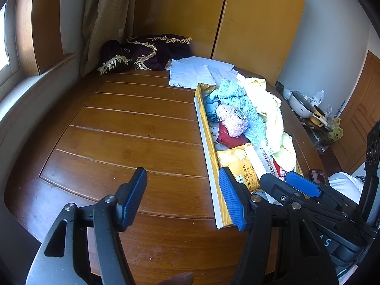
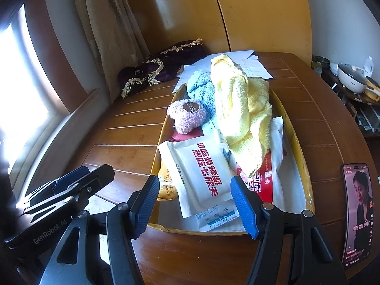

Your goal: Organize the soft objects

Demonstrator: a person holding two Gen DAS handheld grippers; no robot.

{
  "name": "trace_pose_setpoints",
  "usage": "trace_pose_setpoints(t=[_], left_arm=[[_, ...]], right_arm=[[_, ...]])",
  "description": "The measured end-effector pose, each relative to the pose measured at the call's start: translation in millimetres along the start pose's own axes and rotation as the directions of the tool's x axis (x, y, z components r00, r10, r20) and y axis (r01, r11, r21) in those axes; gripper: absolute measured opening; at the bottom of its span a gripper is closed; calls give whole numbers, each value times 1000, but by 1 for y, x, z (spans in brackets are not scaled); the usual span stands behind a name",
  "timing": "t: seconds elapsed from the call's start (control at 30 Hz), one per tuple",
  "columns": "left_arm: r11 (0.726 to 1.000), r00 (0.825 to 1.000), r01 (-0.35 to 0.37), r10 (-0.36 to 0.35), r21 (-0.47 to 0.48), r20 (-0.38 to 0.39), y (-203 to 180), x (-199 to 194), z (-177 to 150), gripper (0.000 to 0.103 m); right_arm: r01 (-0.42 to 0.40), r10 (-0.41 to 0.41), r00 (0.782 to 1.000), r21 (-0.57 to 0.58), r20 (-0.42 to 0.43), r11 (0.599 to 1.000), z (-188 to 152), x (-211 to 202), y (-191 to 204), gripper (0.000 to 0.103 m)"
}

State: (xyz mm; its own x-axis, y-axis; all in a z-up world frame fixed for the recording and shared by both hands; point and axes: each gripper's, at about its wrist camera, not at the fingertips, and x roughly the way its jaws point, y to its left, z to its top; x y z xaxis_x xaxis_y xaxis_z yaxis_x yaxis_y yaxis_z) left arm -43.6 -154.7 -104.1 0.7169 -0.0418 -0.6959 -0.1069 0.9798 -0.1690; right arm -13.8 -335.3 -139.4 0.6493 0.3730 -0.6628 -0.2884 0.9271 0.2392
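Tabletop (image 1: 133,128) of brown slats carries a shallow yellow box (image 2: 298,147) in which the soft things lie heaped among snack packets: a yellow towel (image 2: 239,109) draped highest, a blue towel (image 2: 201,87) beside it, and a small pink fluffy pouch (image 2: 187,116) at the pile's left. Both tools are spread wide with nothing between the pads, the left gripper (image 1: 182,199) over bare wood just beside the box, the right gripper (image 2: 194,204) at the box's near end above a white packet (image 2: 199,171). Whichever cloth is taken, I judge a pinch on a raised fold, clear of the slippery packets, would lift it cleanly.
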Motion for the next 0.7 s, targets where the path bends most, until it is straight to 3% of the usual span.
trace_pose_setpoints(t=[0.33, 0.7], left_arm=[[1000, 1000, -4, 4, 6, -2, -1, 0, 0, 65], [998, 998, -57, 57, 22, -2, -2, 2, -3, 66]], right_arm=[[7, -7, 1000, 0, -12, 1000, -1, 5, -2, 65], [14, -14, 1000, 2, -17, 1000, -4, 7, -9, 65]])
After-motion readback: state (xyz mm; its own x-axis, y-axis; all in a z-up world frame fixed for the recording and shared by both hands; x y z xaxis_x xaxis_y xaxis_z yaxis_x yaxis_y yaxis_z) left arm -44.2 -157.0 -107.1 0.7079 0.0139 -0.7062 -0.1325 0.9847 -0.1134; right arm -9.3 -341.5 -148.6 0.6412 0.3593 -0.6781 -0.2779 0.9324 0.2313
